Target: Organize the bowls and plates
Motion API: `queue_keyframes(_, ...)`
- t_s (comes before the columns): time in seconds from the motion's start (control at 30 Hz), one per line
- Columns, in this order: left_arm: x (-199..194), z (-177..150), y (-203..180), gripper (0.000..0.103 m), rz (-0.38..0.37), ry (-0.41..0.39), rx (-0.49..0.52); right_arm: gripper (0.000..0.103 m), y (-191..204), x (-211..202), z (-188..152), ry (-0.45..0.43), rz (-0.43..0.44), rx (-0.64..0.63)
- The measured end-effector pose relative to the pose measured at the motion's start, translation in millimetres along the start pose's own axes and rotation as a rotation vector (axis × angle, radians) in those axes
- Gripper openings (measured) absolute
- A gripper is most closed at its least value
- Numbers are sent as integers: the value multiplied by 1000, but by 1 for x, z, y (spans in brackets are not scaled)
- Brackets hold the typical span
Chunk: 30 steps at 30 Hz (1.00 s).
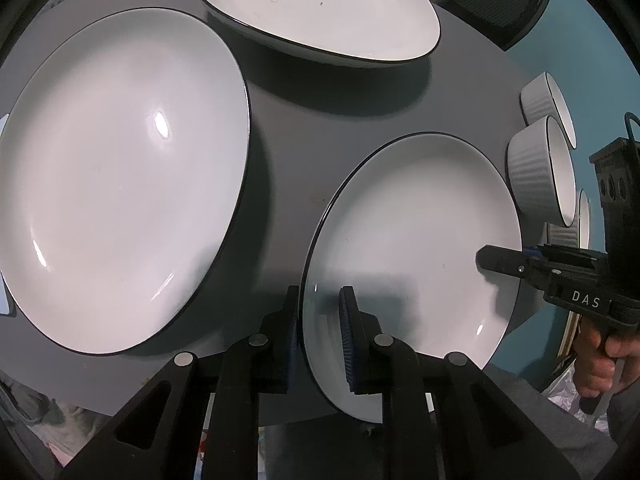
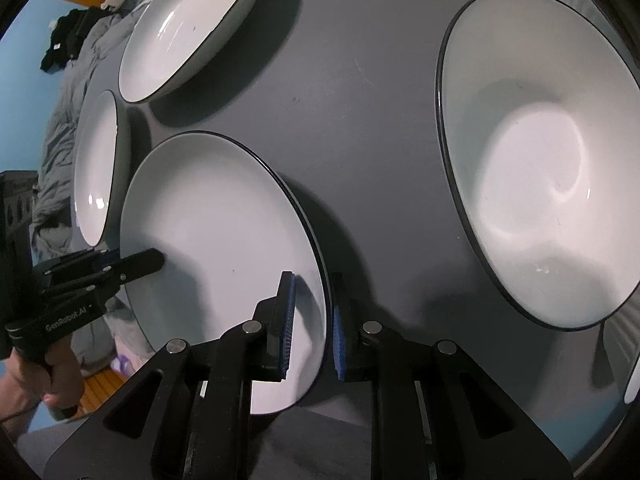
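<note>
Counted on bench (image 1: 280,128): three plates, one big bowl (image 2: 540,168), three ribbed bowls. Left hand-held gripper (image 1: 320,336) and right hand-held gripper (image 2: 314,332) clamped on opposite rims of small plate (image 1: 420,232) at near edge.

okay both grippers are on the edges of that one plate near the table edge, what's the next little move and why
Probably a small, level lift with both hands together. The left gripper and right gripper each straddle the rim of the same plate on opposite sides, jaws closed on it. It seems to rest on the grey table, with a larger plate beside it to stack onto, so clearing the surface evenly comes first.
</note>
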<state>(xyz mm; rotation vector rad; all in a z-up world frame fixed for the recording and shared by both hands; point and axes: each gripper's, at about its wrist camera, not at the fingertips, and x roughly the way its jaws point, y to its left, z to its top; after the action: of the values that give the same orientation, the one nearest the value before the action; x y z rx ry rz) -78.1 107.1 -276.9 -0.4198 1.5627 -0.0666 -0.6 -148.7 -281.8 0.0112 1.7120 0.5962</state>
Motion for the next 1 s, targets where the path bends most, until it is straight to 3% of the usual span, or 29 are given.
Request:
queue_keyframes(0.3, 0, 0, -7, 18, 5, 14, 27, 15, 16, 14, 13, 60, 0, -29)
queue_keyframes(0.47, 5, 0, -21, 18, 27, 28, 18, 16, 24, 19, 17, 53, -1, -12)
queue_keyframes(1.0, -37, 30, -20, 18, 16, -20, 25, 14, 41, -4, 47, 27, 50, 9)
